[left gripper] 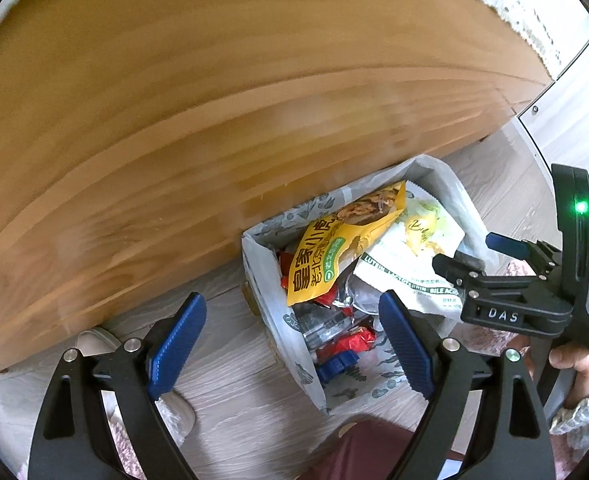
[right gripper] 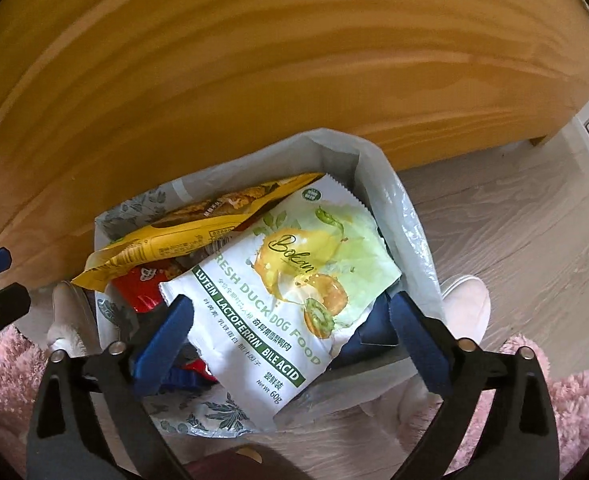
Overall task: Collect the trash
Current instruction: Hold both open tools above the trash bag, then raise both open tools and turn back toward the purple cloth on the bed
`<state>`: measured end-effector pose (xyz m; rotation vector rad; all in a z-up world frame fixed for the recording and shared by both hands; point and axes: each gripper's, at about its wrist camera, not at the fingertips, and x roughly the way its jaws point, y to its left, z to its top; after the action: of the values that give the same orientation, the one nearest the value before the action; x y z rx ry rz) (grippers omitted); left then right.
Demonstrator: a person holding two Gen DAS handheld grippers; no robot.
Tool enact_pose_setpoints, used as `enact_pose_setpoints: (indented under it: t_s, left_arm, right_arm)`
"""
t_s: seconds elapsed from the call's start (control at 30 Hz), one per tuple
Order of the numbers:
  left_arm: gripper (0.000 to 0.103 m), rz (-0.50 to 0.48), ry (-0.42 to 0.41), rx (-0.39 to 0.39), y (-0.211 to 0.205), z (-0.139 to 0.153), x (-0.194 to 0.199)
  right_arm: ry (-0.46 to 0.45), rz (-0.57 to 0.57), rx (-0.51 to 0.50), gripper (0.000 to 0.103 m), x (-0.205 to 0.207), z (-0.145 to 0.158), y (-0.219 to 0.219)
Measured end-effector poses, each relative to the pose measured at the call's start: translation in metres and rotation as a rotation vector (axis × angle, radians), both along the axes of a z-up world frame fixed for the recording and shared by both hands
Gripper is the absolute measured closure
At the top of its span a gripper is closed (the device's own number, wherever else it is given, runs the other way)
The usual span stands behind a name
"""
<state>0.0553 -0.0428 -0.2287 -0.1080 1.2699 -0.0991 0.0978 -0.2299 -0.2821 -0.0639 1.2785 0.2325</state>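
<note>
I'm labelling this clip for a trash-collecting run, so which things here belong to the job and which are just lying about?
Part of the job:
- trash bag
- dog food pouch
- yellow snack packet
- red wrappers
- left gripper and right gripper, both open

Just lying about:
- wooden furniture panel
- pink rug
- white slippers

The left tool (left gripper: 292, 344) fills the lower part of its own view, its blue-padded fingers (left gripper: 178, 346) spread wide with nothing between them; the right tool (right gripper: 290, 342) sits low in its view, likewise spread and gripping nothing; at the right edge of the left view, a bare hand (left gripper: 574, 364) grips the right tool's handle.
</note>
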Motion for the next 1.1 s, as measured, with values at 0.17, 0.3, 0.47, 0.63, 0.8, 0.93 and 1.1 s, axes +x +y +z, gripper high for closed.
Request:
enact_pose_setpoints:
  t_s: [0.17,0.3,0.47,0.63,0.8,0.93,1.1]
  left_arm:
    - [0.009,0.015,-0.049,-0.014,0.005,0.017,-0.005]
    - [0.008,0.044,-0.09,-0.04,0.01,0.032,-0.01]
    - [0.008,0.032,-0.143,-0.039,0.006,0.049,-0.017]
    - [0.008,0.008,-0.218,-0.022,0.0,0.071,-0.024]
    - [0.008,0.021,-0.295,-0.031,0.002,0.093,-0.03]
    - [0.008,0.029,-0.344,-0.037,0.004,0.106,-0.033]
    - [0.008,0.035,-0.432,-0.016,0.006,0.125,-0.036]
  right_arm:
    - [-0.04,0.001,-0.015,0.008,-0.009,0.013,0.002]
    - [-0.067,-0.001,-0.014,0.008,-0.013,0.023,-0.003]
    - [-0.098,-0.001,-0.012,0.008,-0.017,0.037,-0.003]
    - [-0.117,-0.007,-0.004,0.008,-0.019,0.052,-0.006]
    - [-0.14,-0.022,0.009,0.008,-0.022,0.068,-0.01]
    - [-0.172,-0.023,0.022,0.008,-0.024,0.085,-0.01]
    - [-0.245,-0.024,0.047,0.008,-0.026,0.113,-0.012]
